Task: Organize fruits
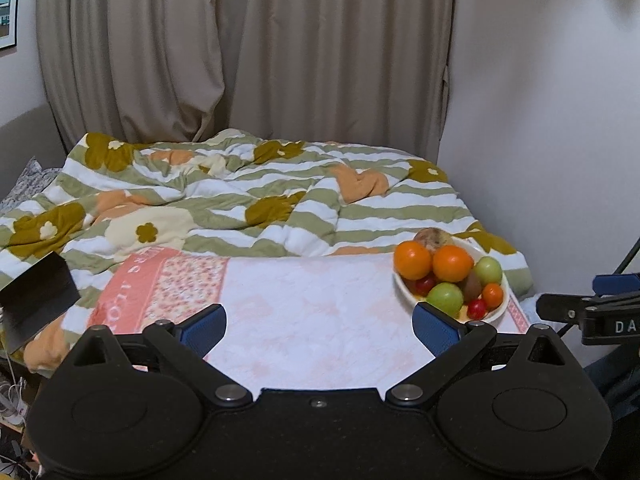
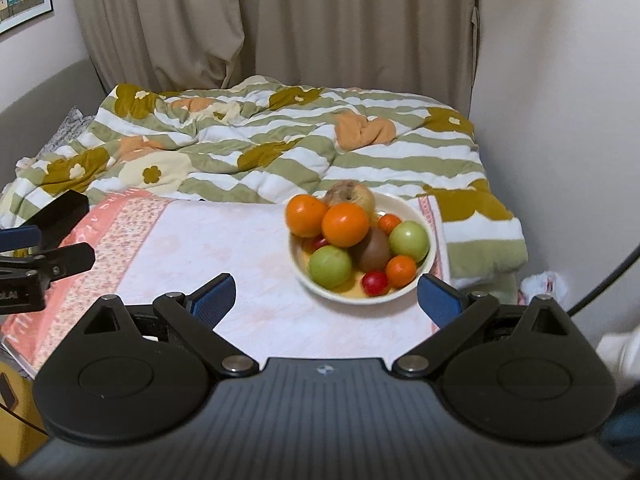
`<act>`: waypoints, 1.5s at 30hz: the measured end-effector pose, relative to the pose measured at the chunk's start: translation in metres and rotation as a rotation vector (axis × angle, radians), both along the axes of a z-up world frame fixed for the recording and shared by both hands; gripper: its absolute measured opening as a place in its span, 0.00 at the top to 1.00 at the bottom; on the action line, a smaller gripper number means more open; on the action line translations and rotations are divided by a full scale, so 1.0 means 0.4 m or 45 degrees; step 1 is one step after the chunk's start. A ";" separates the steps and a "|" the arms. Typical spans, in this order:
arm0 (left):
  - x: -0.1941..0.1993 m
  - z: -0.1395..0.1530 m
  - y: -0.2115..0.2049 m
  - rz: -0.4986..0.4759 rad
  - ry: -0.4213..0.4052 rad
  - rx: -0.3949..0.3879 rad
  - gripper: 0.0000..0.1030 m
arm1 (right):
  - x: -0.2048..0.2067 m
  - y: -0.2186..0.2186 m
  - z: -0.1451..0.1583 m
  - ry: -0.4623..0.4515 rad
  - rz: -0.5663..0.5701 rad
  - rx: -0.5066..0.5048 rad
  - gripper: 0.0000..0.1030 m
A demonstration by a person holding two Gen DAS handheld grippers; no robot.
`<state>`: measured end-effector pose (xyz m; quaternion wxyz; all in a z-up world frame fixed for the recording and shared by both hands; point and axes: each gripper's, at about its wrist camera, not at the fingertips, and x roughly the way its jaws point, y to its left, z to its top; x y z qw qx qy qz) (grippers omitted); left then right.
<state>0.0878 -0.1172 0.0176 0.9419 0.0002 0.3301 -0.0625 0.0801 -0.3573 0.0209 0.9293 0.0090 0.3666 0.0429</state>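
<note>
From the left wrist, the left tool (image 1: 320,322) hangs released and empty above a pink towel (image 1: 308,312) on the bed, with the fruit bowl (image 1: 505,300) just beyond its right finger and broad bare towel to the left. From the right wrist, the right tool (image 2: 326,294) is likewise spread wide and empty, the bowl ahead between its fingers near the towel's right edge, holding two oranges (image 2: 345,225), two green fruits (image 2: 330,266), two small orange ones, two red ones, a kiwi (image 2: 374,249) and a brownish apple (image 2: 350,195).
</note>
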 end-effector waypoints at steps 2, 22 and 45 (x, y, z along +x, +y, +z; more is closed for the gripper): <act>-0.012 -0.005 0.017 -0.004 0.005 0.007 0.02 | -0.018 0.022 -0.004 0.010 -0.012 0.004 0.00; -0.064 -0.019 0.102 -0.009 0.002 0.031 0.02 | -0.076 0.107 -0.017 0.058 -0.110 -0.020 0.00; -0.061 -0.012 0.125 0.007 -0.019 0.032 0.02 | -0.082 0.126 -0.020 0.068 -0.122 -0.023 0.00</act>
